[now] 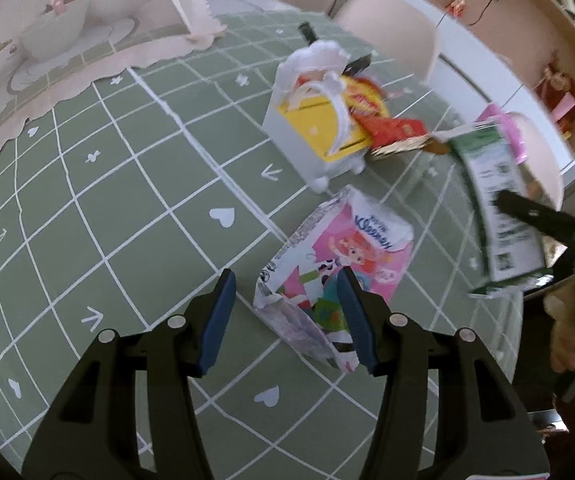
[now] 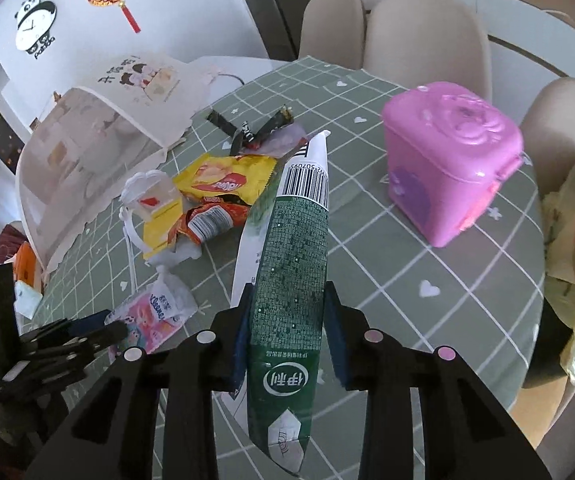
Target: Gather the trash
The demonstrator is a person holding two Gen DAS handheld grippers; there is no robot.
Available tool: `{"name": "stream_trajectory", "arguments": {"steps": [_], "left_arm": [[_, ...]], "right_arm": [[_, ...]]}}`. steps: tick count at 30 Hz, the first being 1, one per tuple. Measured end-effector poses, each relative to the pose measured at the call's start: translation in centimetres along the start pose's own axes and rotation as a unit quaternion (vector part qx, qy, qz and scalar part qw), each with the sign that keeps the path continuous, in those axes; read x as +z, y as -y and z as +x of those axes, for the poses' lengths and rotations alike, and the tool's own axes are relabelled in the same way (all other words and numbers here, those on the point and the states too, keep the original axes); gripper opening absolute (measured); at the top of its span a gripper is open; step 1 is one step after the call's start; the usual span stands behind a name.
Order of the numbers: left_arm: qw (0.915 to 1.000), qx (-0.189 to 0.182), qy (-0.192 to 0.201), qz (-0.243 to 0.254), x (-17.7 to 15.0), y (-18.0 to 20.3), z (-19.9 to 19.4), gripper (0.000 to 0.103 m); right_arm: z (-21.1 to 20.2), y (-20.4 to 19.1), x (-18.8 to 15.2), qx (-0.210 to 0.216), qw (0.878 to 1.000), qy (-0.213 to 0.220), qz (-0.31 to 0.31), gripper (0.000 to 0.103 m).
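Clamped between the blue pads of the right gripper [image 2: 287, 340], a flattened green milk carton [image 2: 287, 280] is held above the green checked tablecloth [image 2: 427, 248], its barcode end pointing toward the far side. The left gripper [image 1: 287, 320] is seen with its jaws spread wide, hanging over the near end of a pink Kleenex tissue pack [image 1: 351, 248] that lies on the cloth; nothing is gripped by it. More trash is piled farther off: a yellow chip bag [image 2: 223, 180] and a red wrapper [image 2: 207, 220] beside a small white bin [image 1: 311, 136]. A pink lidded box [image 2: 451, 160] stands to the right, well apart from the pile.

Several risks can be judged from here. The carton is pinched near one end only, so it could swing or slip if moved quickly. The tissue pack is soft and crumpled; a closing grip placed off-centre could push it away instead of catching it. The white bin already looks overfilled, so added items might spill.
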State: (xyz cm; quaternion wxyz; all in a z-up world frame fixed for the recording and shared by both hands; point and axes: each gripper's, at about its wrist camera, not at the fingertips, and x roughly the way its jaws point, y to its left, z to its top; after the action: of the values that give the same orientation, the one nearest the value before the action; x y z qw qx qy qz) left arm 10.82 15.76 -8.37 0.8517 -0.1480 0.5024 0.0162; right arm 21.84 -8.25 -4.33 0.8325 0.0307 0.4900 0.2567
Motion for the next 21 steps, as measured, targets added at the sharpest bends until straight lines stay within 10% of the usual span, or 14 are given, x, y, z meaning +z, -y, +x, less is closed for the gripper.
{"name": "stream_trajectory", "arguments": {"steps": [5, 21], "left_arm": [[0.9998, 0.016, -0.009, -0.002, 0.0, 0.7, 0.1, 0.010], [0.9860, -0.051, 0.157, 0.019, 8.5, 9.3, -10.2, 0.008]], "right_arm": [[-2.4, 0.8, -0.3, -0.007, 1.000, 0.028, -0.011, 0.032], [-15.0, 3.2, 2.3, -0.033, 0.984, 0.150, -0.085, 0.032]]}}
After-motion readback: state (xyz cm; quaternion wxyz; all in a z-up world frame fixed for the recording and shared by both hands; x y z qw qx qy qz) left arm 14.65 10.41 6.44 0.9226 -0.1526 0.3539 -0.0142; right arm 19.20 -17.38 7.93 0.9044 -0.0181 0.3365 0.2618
